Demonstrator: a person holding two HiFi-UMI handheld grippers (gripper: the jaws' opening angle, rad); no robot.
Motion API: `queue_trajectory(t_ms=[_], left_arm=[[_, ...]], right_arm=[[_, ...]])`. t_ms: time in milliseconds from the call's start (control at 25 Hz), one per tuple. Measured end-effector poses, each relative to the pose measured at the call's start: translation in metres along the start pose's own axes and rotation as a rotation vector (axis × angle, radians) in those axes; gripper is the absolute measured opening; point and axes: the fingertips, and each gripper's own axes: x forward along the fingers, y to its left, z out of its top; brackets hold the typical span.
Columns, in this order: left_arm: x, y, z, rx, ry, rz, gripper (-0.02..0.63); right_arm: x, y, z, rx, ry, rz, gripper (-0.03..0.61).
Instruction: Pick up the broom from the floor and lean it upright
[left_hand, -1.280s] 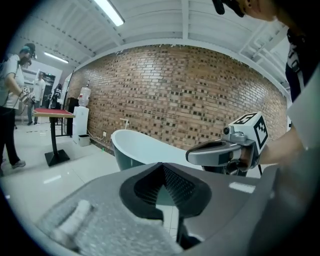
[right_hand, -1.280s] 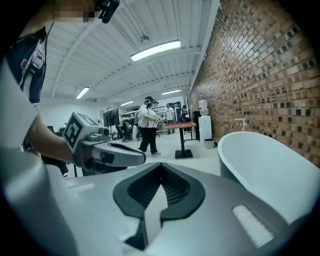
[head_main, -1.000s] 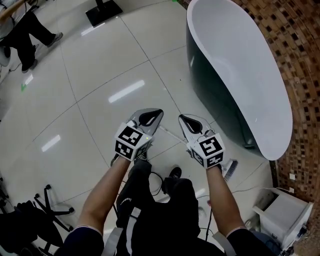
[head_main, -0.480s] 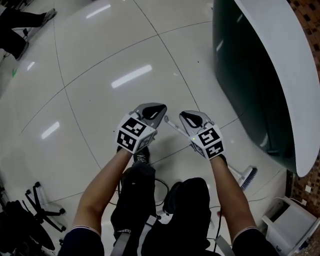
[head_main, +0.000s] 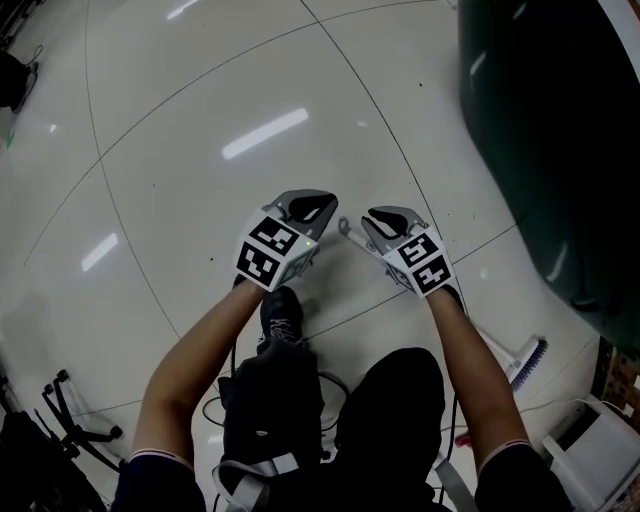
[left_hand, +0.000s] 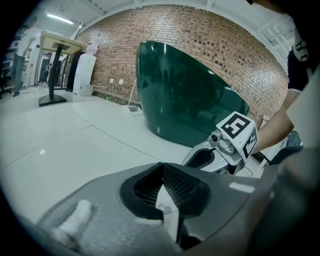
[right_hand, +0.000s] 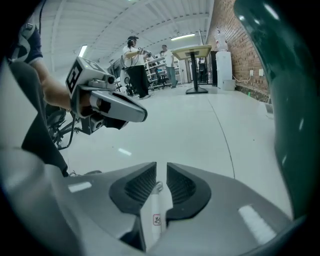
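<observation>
Down on the white floor (head_main: 180, 130) by the tub: that's the spot. The big dark green tub (head_main: 550, 140) is off to the person's right, and both grippers are held low out in front.

Broom (right_hand: 155, 212): it's lying at a slant, nowhere close to standing. The thin white handle runs from its tip (head_main: 346, 230), just ahead of the right gripper, back under the right forearm (head_main: 470, 350). It ends at the brush end (head_main: 528, 360), low down near the foot of the tub. Can't say for sure whether the bristles touch the tiles, but they look on them or nearly.

Right gripper (head_main: 385, 222): clamped on the handle close to its tip. Its own camera shows the white stick, with a little sticker (right_hand: 157, 220), running between the two ribbed pads (right_hand: 140, 185). Only a slim gap shows between them.

Left gripper (head_main: 308, 208): pinched together at the tips, with nothing in it as far as I can see. It sits just beside the right one and isn't touching the broom.

Done so far: I'd call the pick-up basically sorted. The grip is on and the handle end looks to be up off the floor.

Left to do: the whole leaning part. The broom isn't resting against anything yet. My guess is the side of the tub or the brick wall (left_hand: 210, 45) is where it ends up.

Watch out: gripping near the tip makes a long lever, so the brush end could swing or skid on that shiny tile while it gets tipped up. A second grip lower on the handle from the free gripper would probably help.
</observation>
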Motion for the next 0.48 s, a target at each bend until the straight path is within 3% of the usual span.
queue_trajectory(t_ms=[280, 480], left_arm=[[0.025, 0.010, -0.065, -0.038, 0.045, 0.040, 0.000], [0.031, 0.005, -0.094, -0.073, 0.079, 0.057, 0.000]], right_arm=[[0.053, 0.011, -0.071, -0.038, 0.108, 0.069, 0.120], [0.060, 0.022, -0.098, -0.060, 0.154, 0.097, 0.146]])
